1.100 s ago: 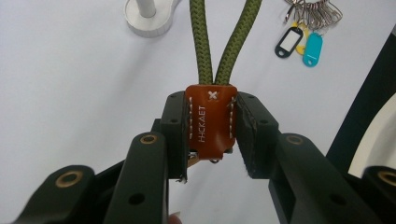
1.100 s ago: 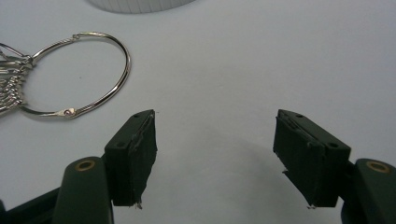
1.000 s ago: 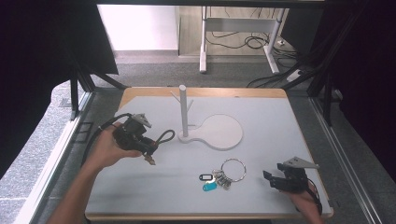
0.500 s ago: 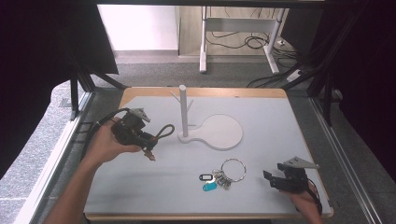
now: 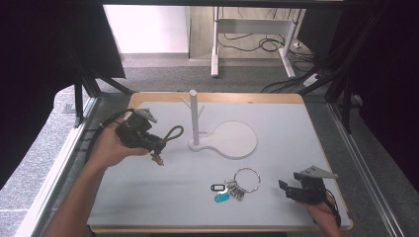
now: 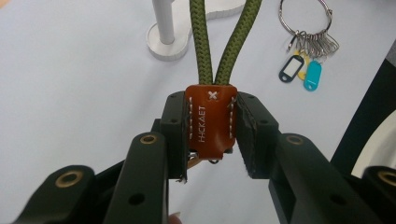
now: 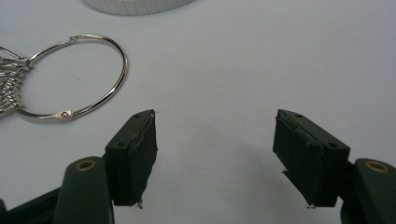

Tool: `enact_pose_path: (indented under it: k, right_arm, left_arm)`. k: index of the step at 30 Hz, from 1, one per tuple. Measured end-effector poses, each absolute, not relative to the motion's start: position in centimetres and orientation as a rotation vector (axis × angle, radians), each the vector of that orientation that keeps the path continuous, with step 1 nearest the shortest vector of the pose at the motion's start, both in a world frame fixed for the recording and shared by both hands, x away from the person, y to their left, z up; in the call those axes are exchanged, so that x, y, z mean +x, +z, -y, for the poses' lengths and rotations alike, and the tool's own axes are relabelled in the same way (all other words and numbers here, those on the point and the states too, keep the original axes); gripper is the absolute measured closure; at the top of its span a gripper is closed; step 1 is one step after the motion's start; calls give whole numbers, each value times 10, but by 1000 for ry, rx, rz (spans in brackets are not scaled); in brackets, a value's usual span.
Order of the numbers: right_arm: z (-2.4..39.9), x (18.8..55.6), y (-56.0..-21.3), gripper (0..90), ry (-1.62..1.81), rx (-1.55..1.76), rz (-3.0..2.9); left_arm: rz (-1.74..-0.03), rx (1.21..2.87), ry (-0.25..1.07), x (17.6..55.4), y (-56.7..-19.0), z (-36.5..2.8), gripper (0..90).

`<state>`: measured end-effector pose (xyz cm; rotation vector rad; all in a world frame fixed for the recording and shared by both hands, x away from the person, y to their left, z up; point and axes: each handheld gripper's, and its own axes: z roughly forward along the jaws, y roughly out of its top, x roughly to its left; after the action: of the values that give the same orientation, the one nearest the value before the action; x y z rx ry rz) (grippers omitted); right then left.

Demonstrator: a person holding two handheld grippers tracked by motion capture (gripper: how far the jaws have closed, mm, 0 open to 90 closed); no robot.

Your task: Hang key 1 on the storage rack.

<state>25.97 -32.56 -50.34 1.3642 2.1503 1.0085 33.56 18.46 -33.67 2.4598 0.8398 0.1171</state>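
At the left of the table (image 5: 148,197), the left gripper (image 6: 211,135) is clamped on a cord loop (image 5: 174,133), its pads pressing both sides of a brown leather tab (image 6: 211,122) with white stitching, a small cross and stamped letters. Two strands of olive-green braided cord rise out of the tab, and the loop curls toward the white stand (image 5: 194,118), near its post and held above the tabletop. Farther right, a key ring (image 5: 246,179) with keys and black and blue tags (image 5: 221,192) lies flat. At the right edge, the right gripper (image 7: 215,158) rests with its jaws wide apart, nothing between them, the ring just beside it.
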Motion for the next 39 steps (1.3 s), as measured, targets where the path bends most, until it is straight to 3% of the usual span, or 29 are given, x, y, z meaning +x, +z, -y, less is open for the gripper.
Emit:
enact_pose_path:
  k: [13, 39]
  right_arm:
    - [326, 260, -503, 305, 1008, 1366, -2150]
    - [326, 260, -502, 305, 1012, 1364, -2141]
  left_arm:
    - [-843, 2423, 138, 344, -318, -186, 668]
    - [-905, 2385, 124, 372, -320, -198, 668]
